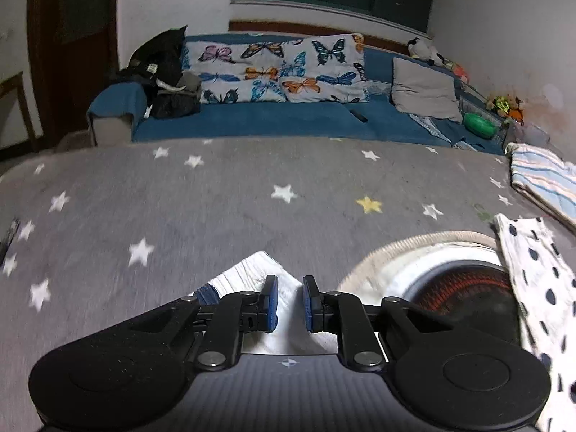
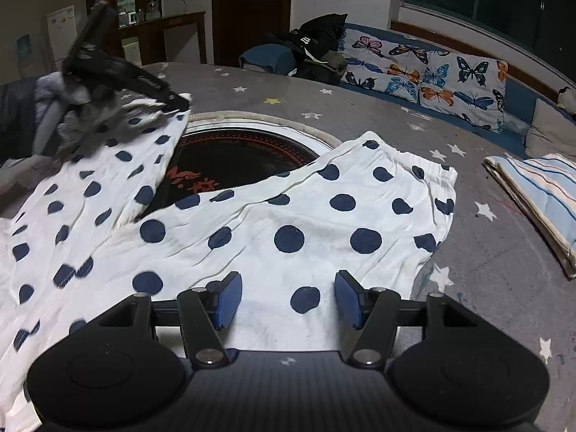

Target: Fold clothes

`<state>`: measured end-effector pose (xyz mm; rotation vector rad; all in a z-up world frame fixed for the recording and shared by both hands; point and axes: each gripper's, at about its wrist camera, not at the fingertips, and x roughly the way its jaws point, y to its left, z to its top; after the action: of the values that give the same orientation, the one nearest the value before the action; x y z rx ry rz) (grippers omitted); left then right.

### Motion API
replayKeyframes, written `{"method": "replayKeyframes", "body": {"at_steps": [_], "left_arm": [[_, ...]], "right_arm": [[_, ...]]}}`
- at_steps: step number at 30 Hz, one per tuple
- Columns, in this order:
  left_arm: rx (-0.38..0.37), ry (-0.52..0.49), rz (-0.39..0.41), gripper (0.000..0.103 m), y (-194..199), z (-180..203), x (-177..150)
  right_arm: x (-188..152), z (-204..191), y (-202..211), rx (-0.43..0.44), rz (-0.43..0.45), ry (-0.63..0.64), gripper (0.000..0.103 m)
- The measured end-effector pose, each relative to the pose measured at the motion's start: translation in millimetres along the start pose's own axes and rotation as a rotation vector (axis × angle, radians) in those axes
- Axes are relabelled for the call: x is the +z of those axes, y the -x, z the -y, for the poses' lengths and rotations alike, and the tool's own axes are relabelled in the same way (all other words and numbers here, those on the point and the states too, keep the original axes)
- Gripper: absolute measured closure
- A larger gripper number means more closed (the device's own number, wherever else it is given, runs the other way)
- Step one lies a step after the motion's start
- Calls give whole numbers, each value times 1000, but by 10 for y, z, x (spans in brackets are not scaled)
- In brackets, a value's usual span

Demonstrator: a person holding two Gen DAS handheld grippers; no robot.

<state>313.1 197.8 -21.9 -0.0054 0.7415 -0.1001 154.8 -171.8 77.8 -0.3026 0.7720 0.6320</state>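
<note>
White trousers with navy polka dots (image 2: 288, 216) lie spread on the grey star-print table cover (image 2: 486, 270). One leg reaches to the far left, and the waistband sits at the right. My right gripper (image 2: 288, 300) hangs open low over the near part of the trousers, with nothing between its blue pads. In the right wrist view, my left gripper (image 2: 178, 102) is blurred at the end of the far leg. In its own view, my left gripper (image 1: 289, 302) has its pads close together around a raised white fold of trouser cloth (image 1: 259, 270).
A round opening (image 2: 234, 154) in the table shows a dark red heater, and the trousers partly cover it. A folded striped cloth (image 2: 540, 194) lies at the right edge. A blue sofa (image 1: 288, 118) with butterfly cushions stands behind. A person's sleeve (image 2: 18, 118) is at the left.
</note>
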Motion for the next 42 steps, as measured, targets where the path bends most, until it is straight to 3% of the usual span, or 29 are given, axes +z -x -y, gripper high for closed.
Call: {"method": "replayKeyframes", "body": {"at_steps": [4,8,10,22,30,37,42], "left_arm": [[25,-72,36,85,-109,43,45],[31,-67,49,85,-113,50,34],[46,-58,51,80,-66,55,20],[-6,-51,30,79,680,269,-561],[-2,-44,23,80,1012,354,-968],[-1,4,48,80,1035,297,-1033],[-7,4,53,80,1031,278,-1049]], "right_arm": [[-26,-4,7,4,12,13,44],[-30,-1,13,7,17,19,43],[-24,0,13,5,15,16,43],[192,77,7,-41,50,-19,43],[349,254,-295,-70,3,-61,43],[533,411,-427,-85,5,-85,44],[787,514,-739,-97,-16,-92,44]]}}
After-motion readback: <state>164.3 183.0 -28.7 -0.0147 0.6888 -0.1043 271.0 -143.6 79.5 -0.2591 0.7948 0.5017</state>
